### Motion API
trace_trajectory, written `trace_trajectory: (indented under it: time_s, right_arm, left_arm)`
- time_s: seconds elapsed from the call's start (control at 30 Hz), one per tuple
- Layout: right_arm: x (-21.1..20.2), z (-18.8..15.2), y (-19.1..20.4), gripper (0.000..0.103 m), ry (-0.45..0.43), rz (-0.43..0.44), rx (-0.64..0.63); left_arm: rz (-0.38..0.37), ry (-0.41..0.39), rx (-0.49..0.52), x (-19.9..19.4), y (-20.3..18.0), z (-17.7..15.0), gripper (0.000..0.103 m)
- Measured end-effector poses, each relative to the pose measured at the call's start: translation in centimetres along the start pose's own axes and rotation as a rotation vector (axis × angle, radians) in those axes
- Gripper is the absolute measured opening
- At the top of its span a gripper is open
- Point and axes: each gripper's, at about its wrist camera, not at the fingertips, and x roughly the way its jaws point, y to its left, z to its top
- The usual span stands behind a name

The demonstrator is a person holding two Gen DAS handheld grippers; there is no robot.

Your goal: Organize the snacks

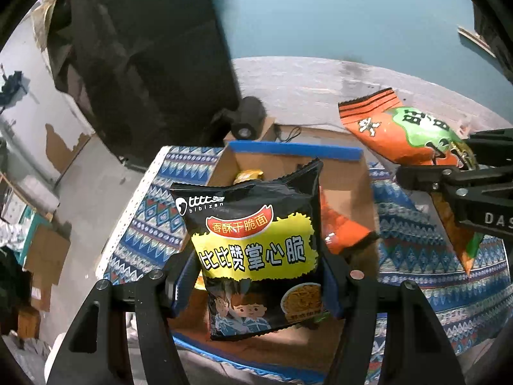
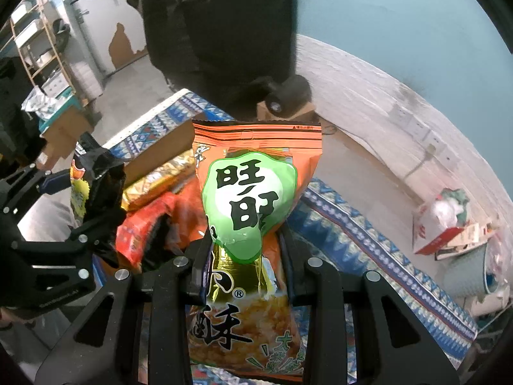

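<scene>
My left gripper [image 1: 256,276] is shut on a black and yellow noodle snack bag [image 1: 253,243] and holds it upright over a cardboard box with blue tape on its rim [image 1: 298,150]. My right gripper [image 2: 245,266] is shut on an orange and green rice cracker bag [image 2: 253,199], held upright to the right of the box. That bag [image 1: 410,131] and the right gripper [image 1: 455,179] show at the right of the left wrist view. The left gripper [image 2: 48,199] with its black bag [image 2: 99,176] shows at the left of the right wrist view.
The box holds a gold pack [image 2: 160,176], a red pack [image 2: 144,224] and an orange pack [image 1: 346,231]. It stands on a blue patterned cloth [image 1: 154,224]. A black camera on a stand [image 1: 247,122] is behind the box. A red and white carton [image 2: 445,224] sits far right.
</scene>
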Motion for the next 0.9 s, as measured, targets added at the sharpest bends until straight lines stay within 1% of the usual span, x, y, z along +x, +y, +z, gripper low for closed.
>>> trace_trajectory:
  time_s: [0.23,0.43,0.53,0.57,0.6,0.67,0.73,0.9]
  right_arm:
    - [2.4,1.3,2.2,0.032,0.036,0.04,-0.011]
    - [4.7,2.6,4.0,0.032,0.062,0.074,-0.003]
    - [5.6,3.1,4.7,0.032,0.072,0.079,0.0]
    - [5.9,3.2,4.9,0.032,0.076,0.08,0.0]
    - [6.1,3.4,5.0,0.032,0.079,0.082,0.0]
    - [6.6,3.7,5.3,0.032,0.085,0.083,0.0]
    - [7.0,4.0,5.5,0.032,0.091,0.085,0.003]
    - [7.8,4.5,5.9,0.032,0.106,0.096,0.017]
  left_arm:
    - [0.025,0.058,-0.06,2.5,3.0,-0.7,0.067]
    - [0.021,0.108,-0.118,4.7,4.8,-1.0,0.067]
    - [0.015,0.151,-0.138,5.9,5.3,-1.2,0.067]
    - [0.016,0.164,-0.139,6.2,5.4,-1.2,0.068]
    - [0.022,0.177,-0.141,6.5,5.4,-1.3,0.073]
    - [0.045,0.187,-0.142,6.6,5.5,-1.5,0.079]
    - [0.055,0.18,-0.139,6.3,5.7,-1.5,0.079]
    - [0.052,0.175,-0.159,5.3,6.6,-1.6,0.081]
